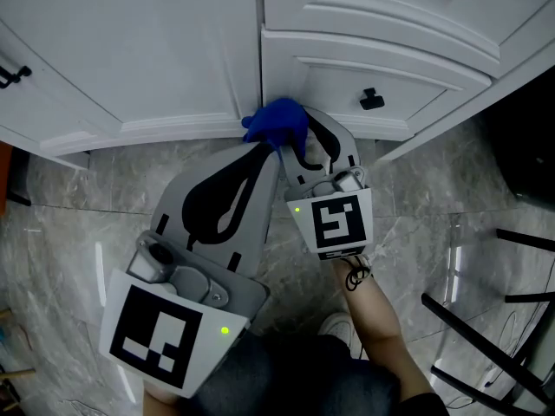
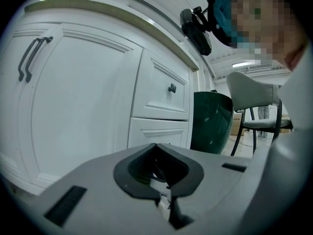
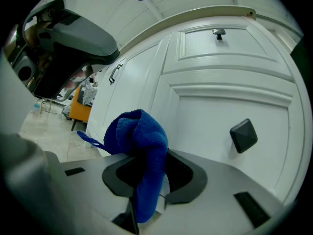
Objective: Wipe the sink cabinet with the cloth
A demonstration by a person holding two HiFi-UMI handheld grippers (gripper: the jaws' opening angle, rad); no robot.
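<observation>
While I scan from the far left, the white sink cabinet (image 1: 173, 50) fills the top of the head view, and a dark bar handle (image 1: 12, 76) sits on its left door (image 1: 104, 42); the left gripper view shows that same handle (image 2: 28, 58) high on the door panel. Below it runs the grey marbled floor (image 1: 78, 198). Moving in, my left hand-held gripper (image 1: 263, 148) angles up from the bottom left with its marker cube nearest me. In its own view the left hand-held gripper (image 2: 156, 148) has its jaws drawn together with nothing between them, pointed at the cabinet's lower panels. Just right of its tip is the blue cloth (image 1: 276, 121), bunched low at the seam between the door and the drawer fronts, right up at the cabinet face, though I can't tell whether it's touching. My right hand-held gripper (image 1: 301, 128) is clamped on it. In the right gripper view the cloth (image 3: 141, 146) stands up out of the closed jaws of the right hand-held gripper (image 3: 146, 155) as a folded lump, with a loose tail hanging down through them. Right of that, a square black knob (image 1: 371, 100) sits on the lower drawer front (image 1: 408, 85), and it looms large in the right gripper view (image 3: 243, 135). My forearm (image 1: 379, 312) comes in behind the right cube. At the far right, black chair legs (image 1: 486, 354) cross the floor.
</observation>
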